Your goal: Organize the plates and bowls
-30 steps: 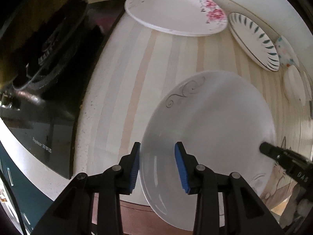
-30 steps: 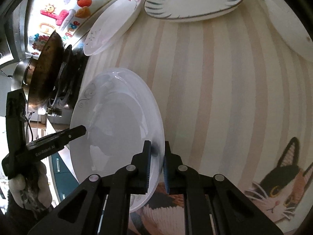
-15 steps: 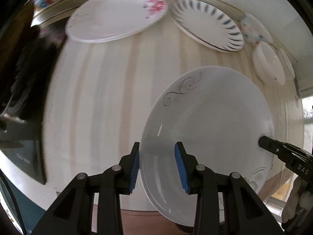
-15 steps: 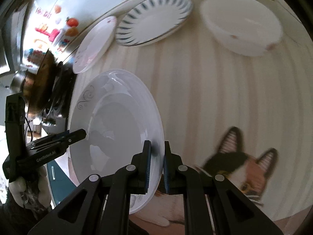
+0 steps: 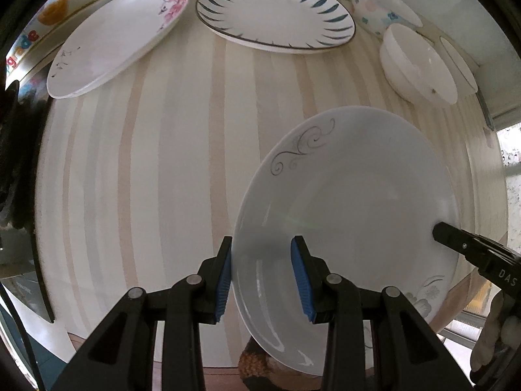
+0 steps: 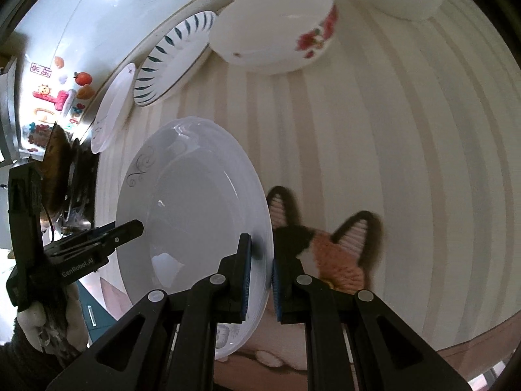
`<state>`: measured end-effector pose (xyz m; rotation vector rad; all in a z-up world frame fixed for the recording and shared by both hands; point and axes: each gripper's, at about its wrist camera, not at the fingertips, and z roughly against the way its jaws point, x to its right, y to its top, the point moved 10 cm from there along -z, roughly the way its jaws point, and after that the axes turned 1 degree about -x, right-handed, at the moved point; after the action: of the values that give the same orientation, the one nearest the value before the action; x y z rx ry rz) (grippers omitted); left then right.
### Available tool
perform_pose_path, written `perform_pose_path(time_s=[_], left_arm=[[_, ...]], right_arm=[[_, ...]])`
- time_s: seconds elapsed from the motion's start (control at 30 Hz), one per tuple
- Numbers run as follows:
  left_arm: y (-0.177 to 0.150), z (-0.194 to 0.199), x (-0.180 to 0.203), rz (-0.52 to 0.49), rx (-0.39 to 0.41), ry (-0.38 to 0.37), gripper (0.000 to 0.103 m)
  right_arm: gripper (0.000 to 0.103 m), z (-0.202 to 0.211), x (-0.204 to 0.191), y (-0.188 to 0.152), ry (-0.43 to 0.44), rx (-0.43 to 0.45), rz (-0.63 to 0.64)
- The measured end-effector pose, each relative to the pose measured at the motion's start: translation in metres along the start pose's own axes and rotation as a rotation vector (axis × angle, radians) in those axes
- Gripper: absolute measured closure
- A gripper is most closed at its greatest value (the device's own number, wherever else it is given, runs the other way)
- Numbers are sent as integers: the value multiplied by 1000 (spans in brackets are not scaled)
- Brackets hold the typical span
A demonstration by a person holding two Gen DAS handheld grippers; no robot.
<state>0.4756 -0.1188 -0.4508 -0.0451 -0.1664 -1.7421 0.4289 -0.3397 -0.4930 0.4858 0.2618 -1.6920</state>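
— Above the striped counter (image 5: 156, 195), what are you carrying?

— A white plate with a grey swirl (image 5: 345, 202), lifted over the cloth and held from both sides. My left hand-held gripper (image 5: 260, 277) has the plate's near rim between its blue pads; the jaws stand partly apart with the rim running through them. My right hand-held gripper (image 6: 260, 265) is clenched tight on the opposite rim.

— Can each one see the other?

— Yes. The right one's black tip shows at the plate's far edge in the left view, and the left one reaches in at the left of the right view.

— What else is on the counter?

— Along the back wall: a plate with pink blossoms (image 5: 114, 39), a plate with dark blue rays (image 5: 276, 16) just beside it, then a white bowl (image 5: 416, 62). A cat picture (image 6: 329, 244) on the cloth lies beside the carried plate.
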Motion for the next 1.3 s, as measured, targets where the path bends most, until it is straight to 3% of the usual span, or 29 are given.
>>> perform_pose_path(time_s=[0.27,0.37,0.5,0.6,0.63,0.67,0.73,0.83,1.03,1.3], left_arm=[[10,-6,12,-46,35,56,71],[13,9,8,-40,66,66,70],[30,56,-26,67,167,89,70],[54,88,-65,173,262,107,61],[62,92,-80,201,289,109,56],[75,95,-101,231,301,126,56],[79,92,-125,285,299,126,56],[99,78,-156,366,289,121,56],[112,53,-196,452,249,149,56],[122,34,-211,481,227,122,56]], right_arm=[[89,-12,-4,-5,-7,-10,9],[87,-14,-3,-6,-11,-45,6],[87,17,-3,-1,-115,-47,23],[85,48,-32,15,-106,3,64],[77,57,-52,26,-87,29,94],[64,60,-67,36,-77,48,115],[51,63,-108,63,-23,96,170],[50,40,-175,115,58,136,270],[50,-50,-263,220,17,151,429],[51,-147,-310,278,-64,125,557]])
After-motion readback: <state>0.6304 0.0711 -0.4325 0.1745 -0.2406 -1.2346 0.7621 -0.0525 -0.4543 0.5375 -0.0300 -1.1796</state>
